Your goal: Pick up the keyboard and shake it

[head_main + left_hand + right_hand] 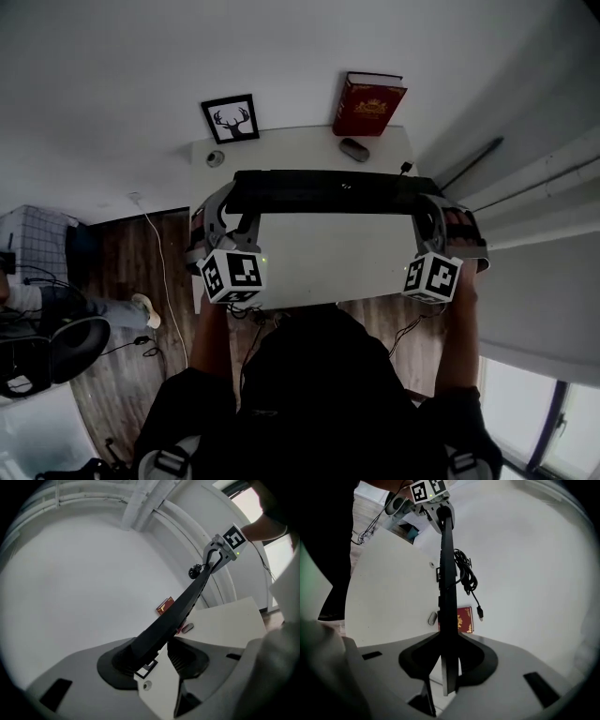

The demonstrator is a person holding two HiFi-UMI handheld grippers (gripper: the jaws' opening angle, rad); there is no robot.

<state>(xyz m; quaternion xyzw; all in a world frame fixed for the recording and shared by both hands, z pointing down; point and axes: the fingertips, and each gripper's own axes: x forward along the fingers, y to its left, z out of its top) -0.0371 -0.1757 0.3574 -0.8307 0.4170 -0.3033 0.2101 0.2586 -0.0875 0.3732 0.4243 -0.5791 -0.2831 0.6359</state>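
Observation:
A long black keyboard (333, 191) hangs in the air above the white table (309, 258), held level between both hands. My left gripper (217, 217) is shut on its left end, and my right gripper (441, 225) is shut on its right end. In the left gripper view the keyboard (180, 609) runs edge-on from the jaws up to the other gripper's marker cube (233, 538). In the right gripper view the keyboard (447, 588) stands as a thin dark bar between the jaws, with its coiled black cable (465, 573) dangling beside it.
A red book (367, 104) leans on the wall at the table's back, with a small grey mouse (353, 148) before it. A framed deer picture (231, 118) and a small round object (216, 158) sit at the back left. An office chair (52, 352) stands on the wooden floor at left.

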